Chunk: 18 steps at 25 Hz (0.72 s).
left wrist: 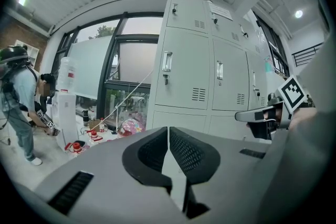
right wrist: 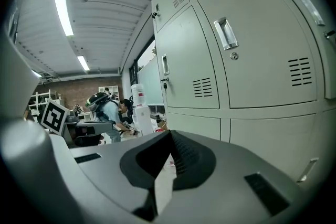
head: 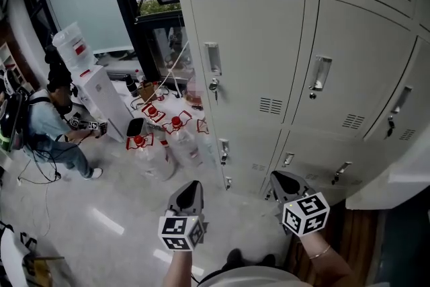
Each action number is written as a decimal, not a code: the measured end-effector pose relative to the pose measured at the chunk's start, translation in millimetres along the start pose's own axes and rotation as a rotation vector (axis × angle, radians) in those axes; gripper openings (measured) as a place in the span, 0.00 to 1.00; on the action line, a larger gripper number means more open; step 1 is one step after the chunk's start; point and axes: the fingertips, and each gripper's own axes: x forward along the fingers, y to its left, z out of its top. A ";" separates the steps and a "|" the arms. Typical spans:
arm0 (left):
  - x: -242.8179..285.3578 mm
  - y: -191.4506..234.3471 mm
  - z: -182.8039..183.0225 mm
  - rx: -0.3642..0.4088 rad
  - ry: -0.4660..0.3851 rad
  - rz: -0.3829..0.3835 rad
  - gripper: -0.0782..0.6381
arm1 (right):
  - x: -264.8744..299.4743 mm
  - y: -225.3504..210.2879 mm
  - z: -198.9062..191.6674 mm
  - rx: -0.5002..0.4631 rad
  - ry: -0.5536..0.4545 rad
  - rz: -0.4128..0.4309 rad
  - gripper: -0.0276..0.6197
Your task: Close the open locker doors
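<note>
Two grippers sit low in the head view: left gripper (head: 191,187) at bottom centre, right gripper (head: 285,179) just right of it. Both point toward the grey locker doors (head: 248,50) filling the upper right; the visible ones look flush. A person (head: 57,121) crouches at far left beside a water dispenser (head: 101,94).
Left gripper view: jaws together, nothing between; lockers at frame centre.
Right gripper view: jaws together, empty; doors fill the right half.
</note>
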 end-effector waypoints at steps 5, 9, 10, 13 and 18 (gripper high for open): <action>-1.3 -0.1 1.5 0.002 -0.005 0.012 0.14 | -0.1 1.6 1.9 -0.015 0.000 0.010 0.05; -2.9 -1.2 3.0 0.001 -0.010 0.016 0.14 | -0.9 -0.1 1.1 -0.008 0.004 0.011 0.05; -3.3 -0.4 2.6 0.004 -0.013 0.018 0.14 | -1.2 -0.8 1.1 -0.007 0.004 0.010 0.05; -4.8 1.5 1.6 0.011 -0.015 0.025 0.14 | -1.3 -2.2 1.8 -0.004 0.003 0.010 0.05; -7.2 0.7 1.1 0.001 -0.013 0.022 0.14 | 0.2 1.2 3.5 -0.026 0.003 0.018 0.05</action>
